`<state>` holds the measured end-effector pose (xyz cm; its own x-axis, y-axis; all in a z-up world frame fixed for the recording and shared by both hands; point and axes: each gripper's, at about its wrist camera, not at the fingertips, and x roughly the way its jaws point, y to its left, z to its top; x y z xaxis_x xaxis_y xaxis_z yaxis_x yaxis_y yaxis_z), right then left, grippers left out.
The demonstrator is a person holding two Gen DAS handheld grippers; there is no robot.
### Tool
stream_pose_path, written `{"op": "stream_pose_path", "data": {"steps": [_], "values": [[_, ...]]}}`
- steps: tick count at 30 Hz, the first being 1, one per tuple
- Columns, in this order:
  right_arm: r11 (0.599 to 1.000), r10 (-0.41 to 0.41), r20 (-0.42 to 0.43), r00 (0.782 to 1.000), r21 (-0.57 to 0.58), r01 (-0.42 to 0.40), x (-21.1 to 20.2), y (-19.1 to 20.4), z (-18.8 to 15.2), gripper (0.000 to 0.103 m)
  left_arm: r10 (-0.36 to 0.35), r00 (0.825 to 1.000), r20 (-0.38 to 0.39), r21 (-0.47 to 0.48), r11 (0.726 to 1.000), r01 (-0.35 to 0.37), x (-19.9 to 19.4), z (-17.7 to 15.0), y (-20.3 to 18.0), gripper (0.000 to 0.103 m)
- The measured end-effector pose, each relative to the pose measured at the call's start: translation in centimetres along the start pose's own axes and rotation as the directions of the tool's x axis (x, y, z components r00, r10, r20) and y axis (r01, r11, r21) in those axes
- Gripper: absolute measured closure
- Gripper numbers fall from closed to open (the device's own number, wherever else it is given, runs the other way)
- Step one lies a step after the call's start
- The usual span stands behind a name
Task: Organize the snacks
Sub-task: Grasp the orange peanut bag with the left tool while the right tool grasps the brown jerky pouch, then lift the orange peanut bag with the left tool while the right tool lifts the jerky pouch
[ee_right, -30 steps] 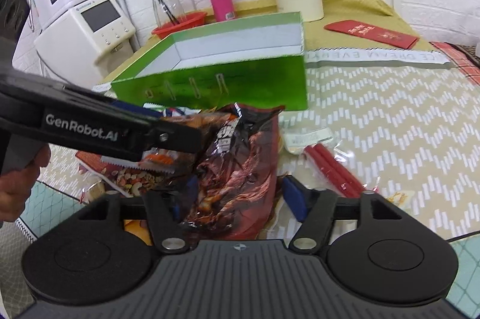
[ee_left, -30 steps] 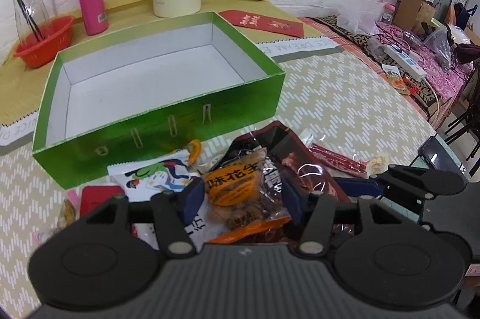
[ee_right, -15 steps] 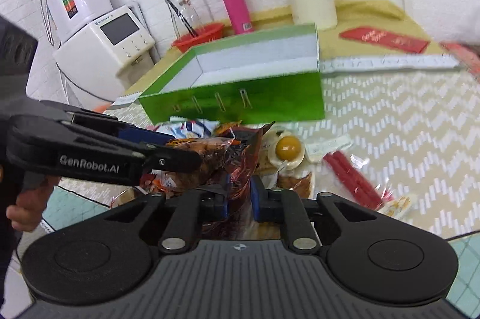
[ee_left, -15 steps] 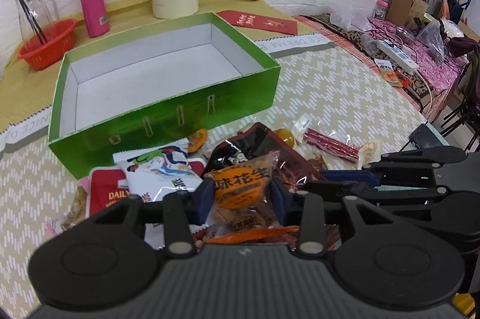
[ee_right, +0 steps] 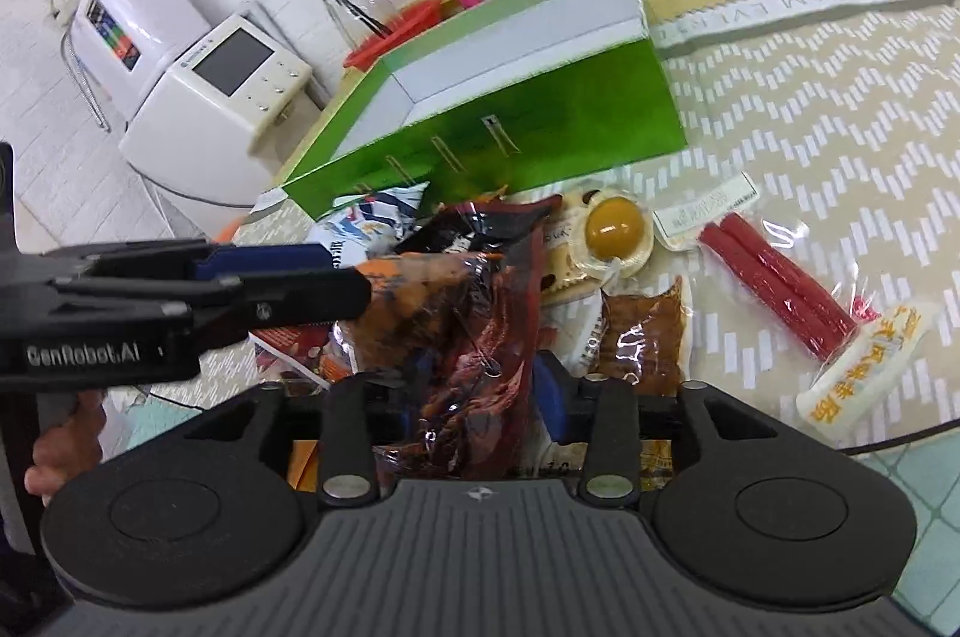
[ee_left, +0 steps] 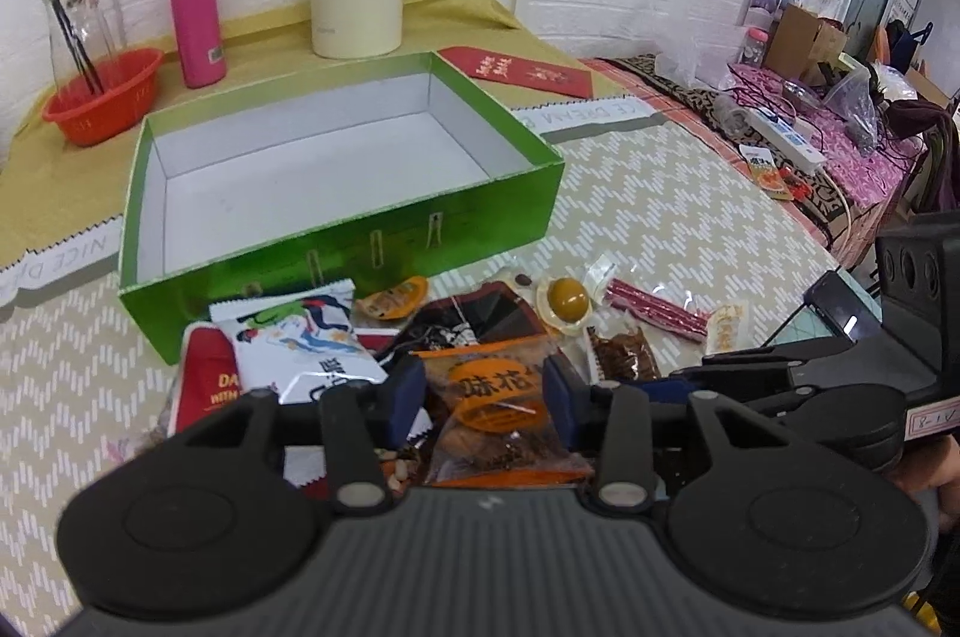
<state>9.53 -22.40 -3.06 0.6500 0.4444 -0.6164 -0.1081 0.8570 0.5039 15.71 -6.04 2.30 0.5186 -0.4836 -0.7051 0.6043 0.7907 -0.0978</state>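
Peanut pack [ee_left: 501, 400]: clamped in my left claw [ee_left: 485, 394], lifted off the pile.
Dark pouch [ee_right: 480, 337]: between my right claw [ee_right: 480, 397] pads, which have just been opening; grip loose.
Box [ee_left: 336, 241]: ahead, empty.
Remaining snacks: all outside, below and beside me.

I read "GenRobot.AI" on the side of my left gripper [ee_right: 288, 289]. The red packet [ee_left: 207, 379] shows "DA" above "WITH", and the table runner [ee_right: 798, 1] reads "DREAM".

Snacks [ee_left: 651, 311], box [ee_left: 336, 241] on table [ee_left: 690, 217]
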Motion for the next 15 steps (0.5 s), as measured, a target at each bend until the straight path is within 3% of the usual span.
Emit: {"op": "stream_pose_path", "data": {"steps": [1, 3, 5, 6, 7, 9, 13, 15], "values": [[1.000, -0.016, -0.009, 1.000, -0.008, 0.016, 0.3, 0.1, 0.1, 0.017, 0.008, 1.000, -0.003, 0.004, 1.000, -0.008, 0.0, 0.0, 0.0, 0.062], [1.000, -0.023, -0.030, 0.999, -0.005, 0.023, 1.2, 0.0, 0.1, 0.020, 0.007, 1.000, -0.030, 0.018, 1.000, -0.006, 0.5, -0.2, -0.2, 0.060], [1.000, -0.009, 0.001, 1.000, -0.011, 0.009, 1.6, 0.0, 0.0, 0.020, -0.002, 0.999, -0.041, 0.027, 1.000, 0.003, 0.5, -0.9, -0.4, 0.055], [1.000, -0.018, 0.004, 1.000, -0.017, 0.018, 1.7, 0.0, 0.0, 0.038, -0.007, 0.999, -0.041, 0.032, 0.999, 0.008, 0.4, -1.1, -0.4, 0.054], [0.999, -0.041, 0.002, 0.999, -0.025, 0.041, 1.5, 0.1, 0.0, 0.049, -0.004, 0.999, -0.042, 0.034, 0.999, 0.006, 0.3, -1.3, -0.4, 0.049], [0.997, -0.016, 0.028, 0.999, -0.076, 0.018, 0.3, 0.7, 0.0, 0.079, 0.003, 0.999, -0.037, 0.027, 1.000, -0.002, 0.2, -1.4, 0.1, 0.046], [0.989, -0.003, 0.020, 1.000, -0.146, 0.006, -0.2, 1.4, 0.1, 0.076, -0.022, 0.998, -0.055, -0.019, 1.000, 0.021, 1.0, -0.9, 0.7, 0.046], [0.991, -0.019, -0.010, 1.000, -0.133, 0.018, 0.9, 1.0, 0.1, 0.066, -0.016, 0.997, -0.076, 0.006, 1.000, 0.017, 1.6, -1.1, 0.3, 0.052]]}}
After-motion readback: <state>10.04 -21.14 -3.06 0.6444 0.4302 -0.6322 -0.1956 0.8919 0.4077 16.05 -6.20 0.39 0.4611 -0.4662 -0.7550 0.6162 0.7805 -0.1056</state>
